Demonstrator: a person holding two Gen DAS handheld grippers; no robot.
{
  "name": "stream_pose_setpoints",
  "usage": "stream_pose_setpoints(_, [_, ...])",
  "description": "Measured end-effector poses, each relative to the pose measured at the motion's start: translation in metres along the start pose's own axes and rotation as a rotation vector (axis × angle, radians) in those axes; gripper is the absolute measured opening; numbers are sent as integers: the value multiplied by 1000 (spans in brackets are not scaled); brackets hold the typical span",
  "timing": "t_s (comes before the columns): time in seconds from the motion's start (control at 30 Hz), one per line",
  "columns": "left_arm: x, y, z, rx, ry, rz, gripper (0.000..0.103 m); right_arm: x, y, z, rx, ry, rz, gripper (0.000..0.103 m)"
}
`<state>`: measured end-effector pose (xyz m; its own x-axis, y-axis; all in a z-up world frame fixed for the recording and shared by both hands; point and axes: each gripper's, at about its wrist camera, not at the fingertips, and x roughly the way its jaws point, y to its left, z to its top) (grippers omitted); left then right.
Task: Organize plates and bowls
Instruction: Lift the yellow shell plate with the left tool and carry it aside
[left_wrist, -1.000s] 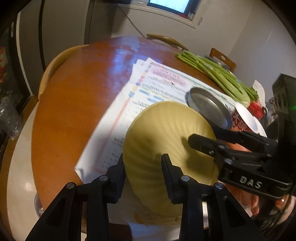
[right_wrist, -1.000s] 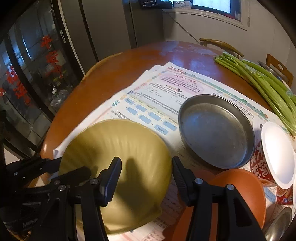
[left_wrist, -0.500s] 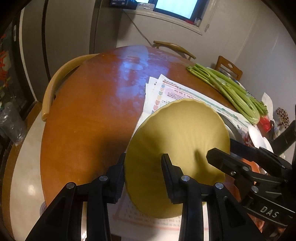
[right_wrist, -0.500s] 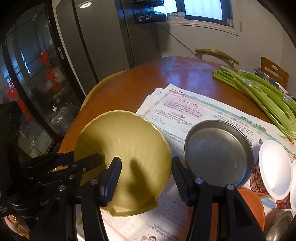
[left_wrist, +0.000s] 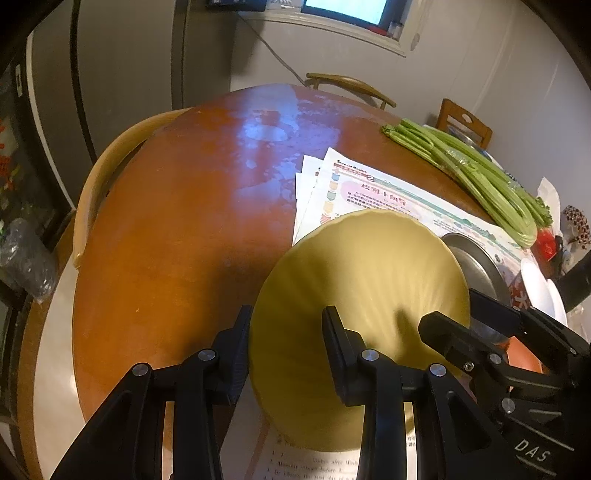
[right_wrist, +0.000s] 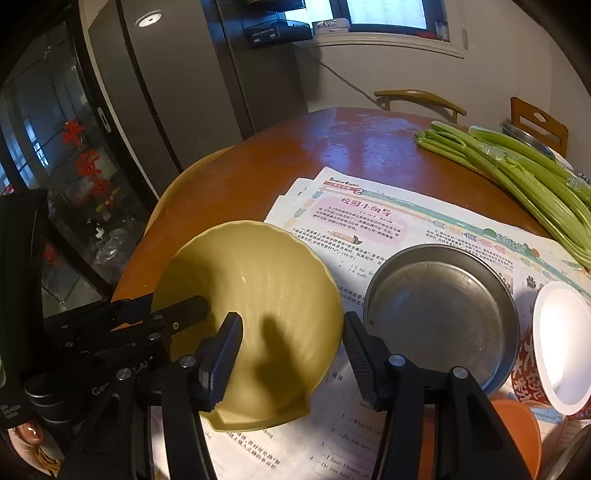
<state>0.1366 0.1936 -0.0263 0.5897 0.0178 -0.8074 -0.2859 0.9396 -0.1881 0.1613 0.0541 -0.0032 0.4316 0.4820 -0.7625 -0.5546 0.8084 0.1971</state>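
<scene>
— Stuff that hides comes first. What can't you see well?
— The low edge of the yellow bowl goes behind black fingers. So I can't tell if it sits on the papers or hangs just over them. The orange bowl is mostly behind a finger of the right gripper. The picture edge cuts it too, and I can't tell what is in it.

— Is anything else cut off?
— The cup with red print runs off the right side. A shiny dish far back peeks out behind the greens, and only its rim shows. Low in the corner of the right view is a bit of a hand. It is just a fingertip with a nail.

— Where is the yellow bowl?
— It is tipped up on its side over the near end of the papers on the table. It is just beside the pan. The right view looks into it. The left view sees its ribbed back.

— Who holds it?
— Both do. The left gripper pinches the rim on one side, with the bowl wall between its fingers. The right gripper is clamped tight on the other side, one finger inside the bowl and one outside.

— What is in the dishes?
— The yellow bowl has nothing in it. The pan is bare too and lies flat on the papers. The cup looks white and bare inside, as far as it shows. The greens lie past the pan and are not in any dish.
</scene>
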Motion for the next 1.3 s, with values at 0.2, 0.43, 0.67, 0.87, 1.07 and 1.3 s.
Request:
stream_pose_setpoints(0.2, [9,1,2,-3,13,4,38,5,-1,1,3,6,-7,56])
stream_pose_setpoints(0.43, [12,3,1,-6,18,1,38,7,1,-1,2,10,-11,56])
stream_pose_setpoints(0.67, [11,3,0,8,9,7,38,8,2,0,2,13,-13,56])
stream_pose_setpoints(0.87, [10,5,1,2,6,-2,38,8,0,0,12,15,-19,56])
stream_pose_setpoints(1.07, [-3,10,2,-11,-22,7,38,0,-1,0,15,-6,-32,56])
stream_pose_setpoints(1.3, [-28,9,-3,-21,-64,0,42,-19,-4,-3,21,-33,-22,56])
